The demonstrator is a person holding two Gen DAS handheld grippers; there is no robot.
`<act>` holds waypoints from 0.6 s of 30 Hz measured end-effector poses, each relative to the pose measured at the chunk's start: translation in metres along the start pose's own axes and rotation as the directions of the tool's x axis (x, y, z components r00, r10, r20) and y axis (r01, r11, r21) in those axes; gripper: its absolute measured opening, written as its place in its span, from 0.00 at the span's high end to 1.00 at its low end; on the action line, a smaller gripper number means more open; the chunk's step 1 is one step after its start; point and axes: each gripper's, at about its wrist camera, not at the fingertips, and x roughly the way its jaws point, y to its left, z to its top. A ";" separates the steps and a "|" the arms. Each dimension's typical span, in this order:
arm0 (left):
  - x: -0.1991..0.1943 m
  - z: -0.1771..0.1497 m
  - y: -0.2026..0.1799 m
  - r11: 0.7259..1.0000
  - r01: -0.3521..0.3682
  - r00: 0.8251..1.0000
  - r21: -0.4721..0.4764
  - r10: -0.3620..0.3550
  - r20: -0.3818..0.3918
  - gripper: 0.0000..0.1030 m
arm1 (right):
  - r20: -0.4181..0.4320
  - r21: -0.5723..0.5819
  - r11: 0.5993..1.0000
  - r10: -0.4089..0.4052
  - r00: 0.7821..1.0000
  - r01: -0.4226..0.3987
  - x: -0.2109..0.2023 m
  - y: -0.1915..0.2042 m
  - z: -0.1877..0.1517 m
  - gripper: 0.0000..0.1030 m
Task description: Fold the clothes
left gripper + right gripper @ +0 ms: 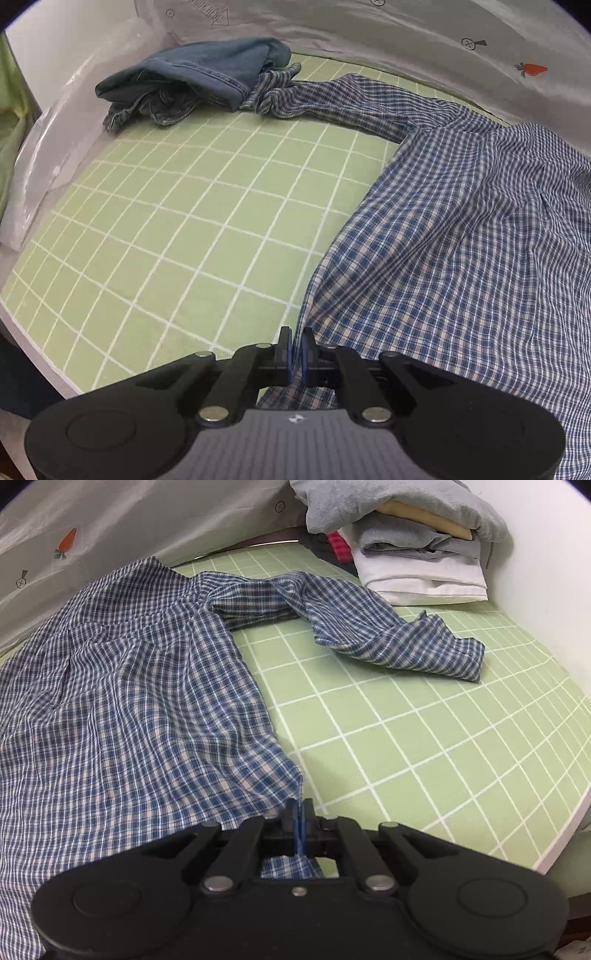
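Both the left claw (295,341) and right claw (299,812) pinched the plaid shirt (461,229) hem, spreading it flat; folding the sleeves presumably came next.

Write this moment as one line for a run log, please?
step: fold clothes | left gripper: shut on plaid shirt hem | right gripper: shut on hem | shirt: spread on green mat

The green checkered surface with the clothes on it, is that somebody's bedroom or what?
Probably a home bed or laundry spot. The green grid sheet holds a spread plaid shirt, crumpled jeans and a stack of folded clothes, beside a carrot-print fabric.
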 end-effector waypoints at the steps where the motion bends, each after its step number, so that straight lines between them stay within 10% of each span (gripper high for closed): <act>1: 0.000 0.002 -0.002 1.000 0.000 1.000 -0.002 0.000 0.003 0.79 | 0.008 0.009 1.000 0.002 1.000 -0.002 0.000 0.000 0.005 0.85; 3: -0.001 0.007 -0.005 1.000 0.001 1.000 -0.005 -0.001 0.009 0.54 | 0.023 0.028 1.000 0.007 1.000 -0.008 0.001 0.001 0.014 0.62; 9: -0.003 0.020 -0.016 1.000 0.004 1.000 -0.015 -0.004 0.027 0.26 | 0.070 0.085 0.996 0.019 0.997 -0.025 0.004 0.004 0.041 0.23; 18: 0.019 0.069 -0.046 1.000 0.017 0.999 0.001 -0.017 0.046 0.16 | 0.135 0.130 0.989 0.056 0.989 -0.073 0.016 0.022 0.094 0.13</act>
